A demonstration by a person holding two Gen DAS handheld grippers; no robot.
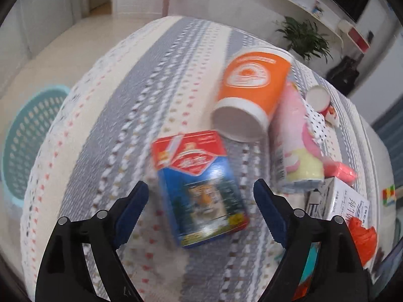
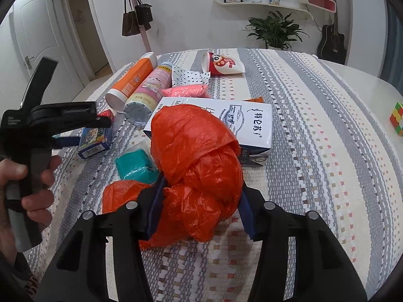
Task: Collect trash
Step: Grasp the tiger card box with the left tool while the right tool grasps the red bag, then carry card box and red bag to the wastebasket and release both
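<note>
My left gripper point(image 1: 200, 196) is open over a small red and blue carton point(image 1: 200, 188) that lies on the striped tablecloth point(image 1: 141, 95), its fingers either side and apart from it. The carton also shows in the right wrist view point(image 2: 94, 138). Behind it lie an orange cup point(image 1: 249, 88) and a pink cup point(image 1: 297, 138). My right gripper point(image 2: 201, 206) is shut on a crumpled orange plastic bag point(image 2: 196, 151). A white milk carton point(image 2: 241, 125) lies just behind the bag.
A teal basket point(image 1: 27, 138) stands on the floor left of the table. A teal wad point(image 2: 136, 166), a pink packet point(image 2: 186, 91), a red paper cup point(image 2: 223, 64) and spotted paper point(image 2: 186, 76) lie on the cloth. A puzzle cube point(image 2: 396, 118) sits far right.
</note>
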